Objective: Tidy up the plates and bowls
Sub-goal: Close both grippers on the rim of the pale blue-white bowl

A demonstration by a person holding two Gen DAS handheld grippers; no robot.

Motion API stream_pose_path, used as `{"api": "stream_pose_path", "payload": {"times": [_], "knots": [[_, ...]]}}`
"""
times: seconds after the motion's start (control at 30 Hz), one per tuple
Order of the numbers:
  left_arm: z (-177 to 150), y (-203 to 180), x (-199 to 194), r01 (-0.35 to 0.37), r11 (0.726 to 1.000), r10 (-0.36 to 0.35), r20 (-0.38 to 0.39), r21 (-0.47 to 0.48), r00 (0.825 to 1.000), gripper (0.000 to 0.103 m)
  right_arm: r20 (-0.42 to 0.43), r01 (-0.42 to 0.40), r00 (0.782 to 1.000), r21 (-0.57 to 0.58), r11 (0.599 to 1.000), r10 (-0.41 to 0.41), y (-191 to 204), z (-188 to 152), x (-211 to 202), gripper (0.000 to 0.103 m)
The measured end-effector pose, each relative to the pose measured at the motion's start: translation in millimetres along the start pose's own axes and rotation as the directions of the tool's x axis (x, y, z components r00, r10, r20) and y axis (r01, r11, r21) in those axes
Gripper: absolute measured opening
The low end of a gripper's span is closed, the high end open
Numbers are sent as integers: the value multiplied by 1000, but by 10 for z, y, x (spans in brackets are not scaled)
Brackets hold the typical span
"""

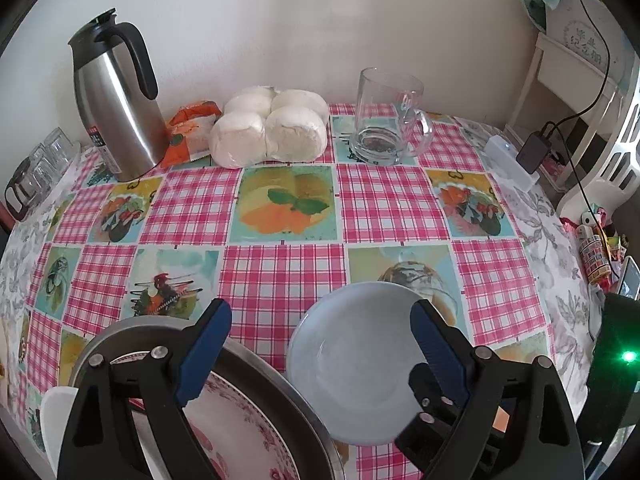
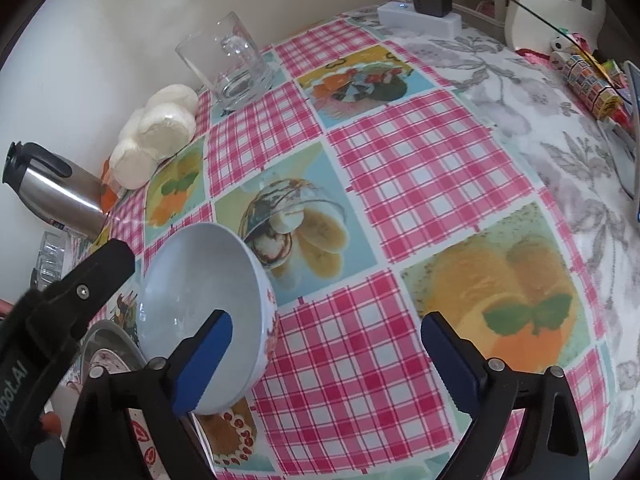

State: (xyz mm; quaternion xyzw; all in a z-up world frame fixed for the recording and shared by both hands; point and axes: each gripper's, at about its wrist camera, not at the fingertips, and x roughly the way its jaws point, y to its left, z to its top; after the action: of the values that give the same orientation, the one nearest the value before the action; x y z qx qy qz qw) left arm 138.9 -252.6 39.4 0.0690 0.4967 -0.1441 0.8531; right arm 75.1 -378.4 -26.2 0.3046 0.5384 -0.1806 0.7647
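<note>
Table under pink-checked oilcloth with food pictures (image 1: 280, 280), against plain cream wall (image 1: 280, 8). Far side: steel thermos jug with black handle (image 1: 116, 108), bagged white buns (image 1: 268, 128), clear glass mug (image 1: 388, 116). Near: pale blue bowl (image 1: 352, 364) beside floral plate in steel pan (image 1: 240, 432). Left gripper (image 1: 320, 356) wide, straddling bowl rim. Right gripper (image 2: 326, 360) wide, empty, bowl at left.

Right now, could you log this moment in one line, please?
left tool: open, over pale bowl | right tool: open, empty | bowl: tilted
</note>
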Motion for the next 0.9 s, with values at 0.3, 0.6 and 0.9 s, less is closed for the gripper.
{"api": "stream_pose_path", "payload": {"times": [0.3,0.6,0.9], "knots": [[-23,8,77,12,1000,-12,-26,0,1000,79,-17,-8,1000,28,1000,8,-16,-23,93,67],[-41,-13,106,15,1000,-15,-38,11,999,72,-11,-102,995,40,994,102,14,-50,84,39],[-48,-21,120,22,1000,-21,-39,15,999,72,8,-158,987,75,985,157,-94,-31,36,20]]}}
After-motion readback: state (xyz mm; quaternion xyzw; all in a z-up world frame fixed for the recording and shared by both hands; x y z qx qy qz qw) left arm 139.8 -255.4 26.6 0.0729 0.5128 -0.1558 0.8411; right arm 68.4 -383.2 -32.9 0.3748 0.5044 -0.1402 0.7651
